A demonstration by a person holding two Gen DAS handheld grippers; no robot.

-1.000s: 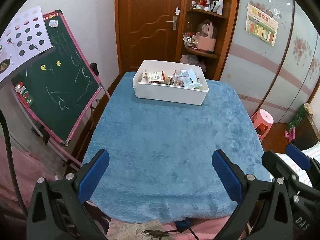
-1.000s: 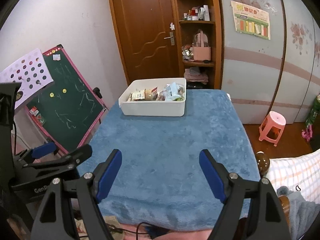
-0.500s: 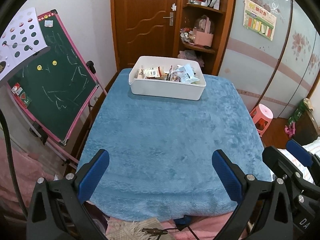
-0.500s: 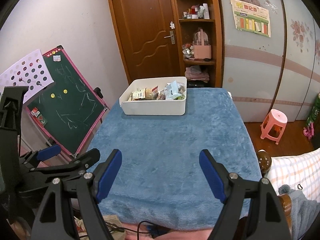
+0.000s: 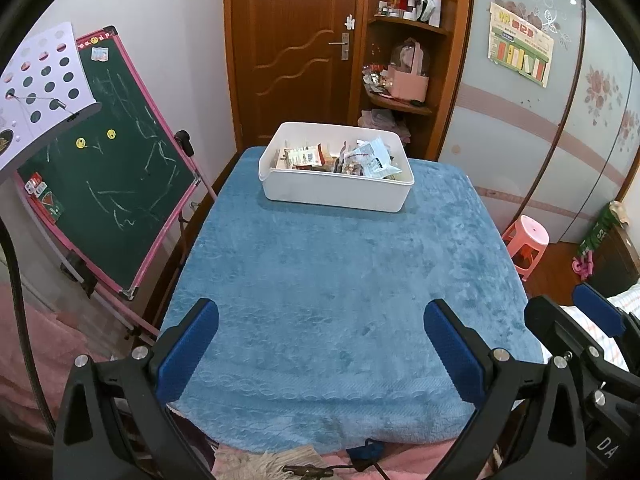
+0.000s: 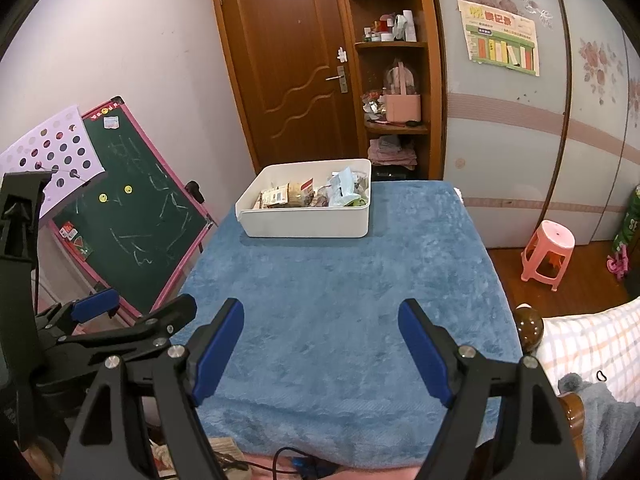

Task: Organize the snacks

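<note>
Both tools hang at the near edge of the desk under its blue plush cloth [image 5: 340, 280], and all the action sits at the far end. There stands the white rectangular plastic bin [image 5: 336, 194], close to the desk's far edge, in front of the brown wooden door [image 5: 296, 48]. The snacks [image 5: 348, 158] are all inside that bin: a jumble of small packets, among them a pale blue-white pouch [image 6: 343, 188] sticking up towards the bin's right half. Between the bin and the tools the cloth shows no packets.

The left tool [image 5: 320, 336] is released, blue pads spread wide, nothing between them. The right tool [image 6: 320, 332] is the same: jaws apart, empty.

Now the relation that matters. The bin lies straight ahead of both tools, well apart from them, its long axis running across the desk, so its long near wall faces them. From the left tool it sits nearly dead ahead, a shade right of centre; from the right tool it sits ahead and slightly left. Neither looks clearly nearer, I judge.

This layout fits two stages: packets gathered into the bin and the tools drawn clear, or packets waiting in the bin to be sorted out. The view doesn't settle which.
</note>
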